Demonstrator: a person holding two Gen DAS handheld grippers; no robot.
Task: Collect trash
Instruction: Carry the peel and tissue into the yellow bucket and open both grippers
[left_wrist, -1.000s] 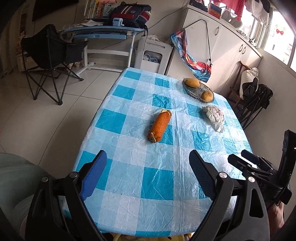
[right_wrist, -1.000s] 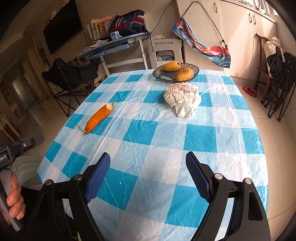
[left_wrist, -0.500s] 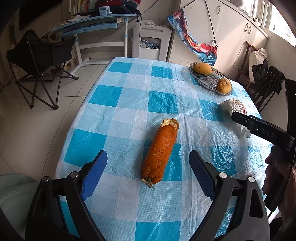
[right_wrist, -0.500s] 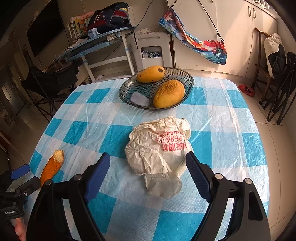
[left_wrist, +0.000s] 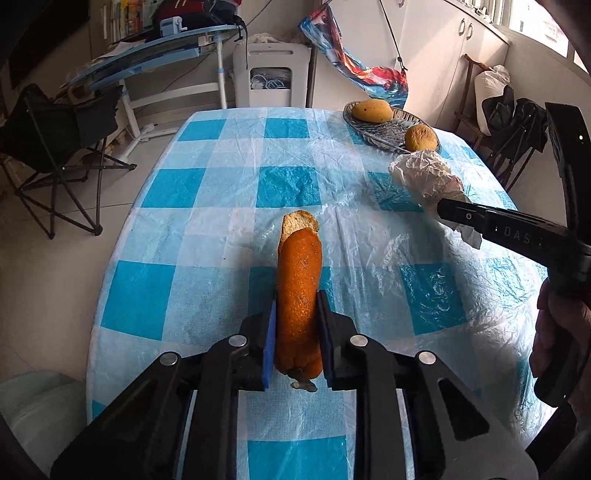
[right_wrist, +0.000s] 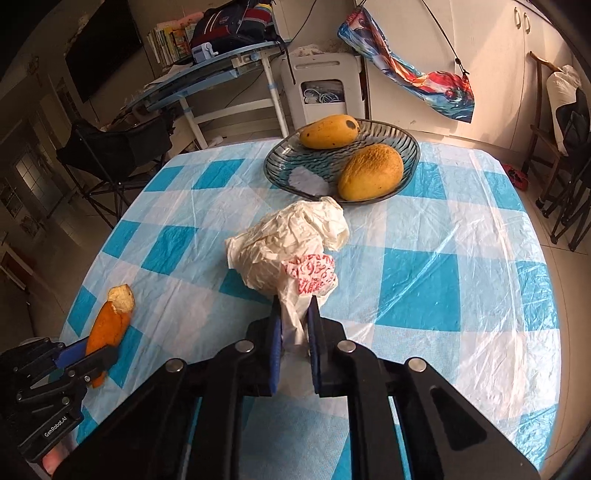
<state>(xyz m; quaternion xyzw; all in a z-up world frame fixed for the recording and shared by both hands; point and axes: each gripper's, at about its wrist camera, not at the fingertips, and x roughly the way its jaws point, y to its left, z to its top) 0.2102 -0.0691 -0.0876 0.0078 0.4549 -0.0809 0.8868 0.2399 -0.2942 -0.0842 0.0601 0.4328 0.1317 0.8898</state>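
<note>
Now both grippers are closing: left gripper (left_wrist: 297, 332) pinching peel (left_wrist: 298, 295) near end, right gripper (right_wrist: 294, 325) pinching wrapper (right_wrist: 291, 243) tail, readying both for lifting.

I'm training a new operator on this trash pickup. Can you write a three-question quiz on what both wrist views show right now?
1. True or false: the left claw is shut on the orange peel.
2. What does the right claw grip? A) a mango B) the crumpled white wrapper C) the glass dish
3. How many mangoes lie in the dish?

Key: 1 true; both claws' jaws have just been closing, each with its item between them. 2 B, at the wrapper's near tail. 3 two.
</note>
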